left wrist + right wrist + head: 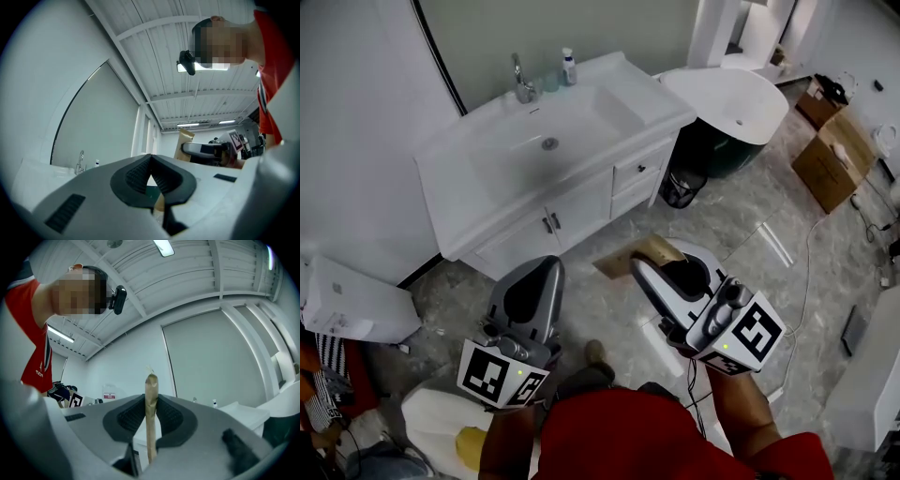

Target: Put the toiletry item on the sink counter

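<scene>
My right gripper [649,265] is shut on a flat brown paper packet [630,256], held over the floor in front of the white sink counter [649,101]. In the right gripper view the packet [150,404] stands edge-on between the black pads [130,417] and sticks out past them. The left gripper [536,274] hangs beside it to the left, jaws shut with nothing in them; its pads [136,176] meet in the left gripper view. From there the packet [186,140] and the right gripper [206,150] show off to the right. A faucet [522,81] and a small bottle [569,67] stand at the counter's back.
A black waste basket [682,187] sits by the cabinet's right end, next to a white tub on a dark base [733,105]. Cardboard boxes [832,159] and cables lie at the right. A white box [354,305] rests on the floor at the left.
</scene>
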`<state>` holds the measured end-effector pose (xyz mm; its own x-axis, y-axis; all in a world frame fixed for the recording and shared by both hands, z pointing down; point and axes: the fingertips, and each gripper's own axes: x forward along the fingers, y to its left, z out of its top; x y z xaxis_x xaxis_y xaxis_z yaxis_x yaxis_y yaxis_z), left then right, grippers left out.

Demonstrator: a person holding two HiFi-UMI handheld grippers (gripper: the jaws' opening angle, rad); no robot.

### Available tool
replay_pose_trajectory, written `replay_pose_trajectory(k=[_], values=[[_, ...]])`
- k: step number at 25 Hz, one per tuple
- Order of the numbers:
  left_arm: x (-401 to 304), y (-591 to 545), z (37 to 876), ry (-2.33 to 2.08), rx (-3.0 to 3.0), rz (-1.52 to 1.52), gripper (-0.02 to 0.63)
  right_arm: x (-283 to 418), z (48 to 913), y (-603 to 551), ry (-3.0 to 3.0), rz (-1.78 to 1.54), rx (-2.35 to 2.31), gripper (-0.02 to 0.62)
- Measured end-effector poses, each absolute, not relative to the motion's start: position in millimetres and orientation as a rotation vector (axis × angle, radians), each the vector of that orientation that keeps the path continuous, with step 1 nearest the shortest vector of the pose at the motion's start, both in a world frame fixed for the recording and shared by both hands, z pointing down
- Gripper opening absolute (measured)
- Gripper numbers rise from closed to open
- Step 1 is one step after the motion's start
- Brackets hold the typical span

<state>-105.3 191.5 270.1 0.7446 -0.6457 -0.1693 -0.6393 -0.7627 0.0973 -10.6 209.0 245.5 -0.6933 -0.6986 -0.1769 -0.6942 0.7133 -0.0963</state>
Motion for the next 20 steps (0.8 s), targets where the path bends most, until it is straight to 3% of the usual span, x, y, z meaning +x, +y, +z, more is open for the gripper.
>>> replay_pose_trajectory(k=[8, 20], values=[[-121, 113, 268, -1.030, 2.923, -0.310, 0.017, -32, 232, 136, 2.665, -0.052, -1.131, 0.078], [-94, 32, 274, -1.037, 2.901, -0.321, 0.017, -2, 242, 55, 2.735, 0.003, -1.169, 0.078]])
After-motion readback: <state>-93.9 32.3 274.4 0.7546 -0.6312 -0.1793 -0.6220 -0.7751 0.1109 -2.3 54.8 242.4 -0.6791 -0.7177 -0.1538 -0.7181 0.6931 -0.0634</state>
